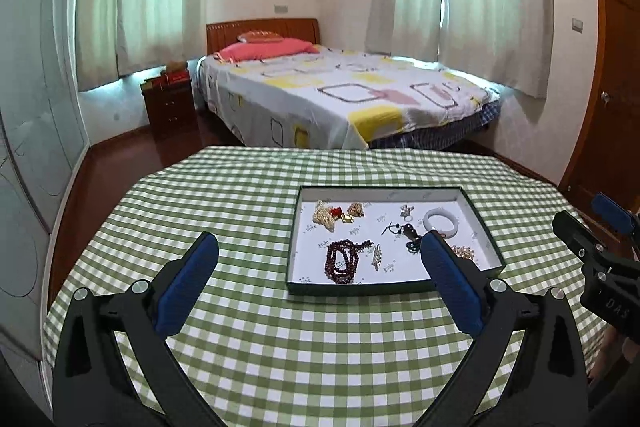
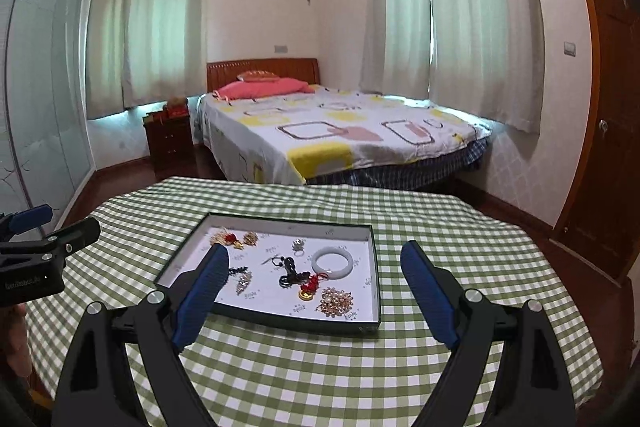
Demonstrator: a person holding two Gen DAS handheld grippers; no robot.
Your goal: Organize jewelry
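A shallow dark-rimmed box (image 1: 360,290) with a white floor sits on the green checked table; it also shows in the right wrist view (image 2: 288,323). In it lie a dark red bead string (image 1: 340,261), a white bangle (image 1: 442,222) (image 2: 333,261), a gold bead cluster (image 2: 335,302), gold pieces with a red charm (image 1: 334,214) (image 2: 230,238), a black cord pendant (image 2: 290,273) and small silver pieces. My left gripper (image 1: 320,251) is open and empty, held above the table before the box. My right gripper (image 2: 316,263) is open and empty, near the box's front edge.
The round table (image 1: 248,347) with its checked cloth drops off at the far edge. Beyond it stand a bed (image 1: 340,95), a wooden nightstand (image 1: 168,107), curtained windows and a brown door (image 2: 612,131). The other gripper shows at each view's side edge.
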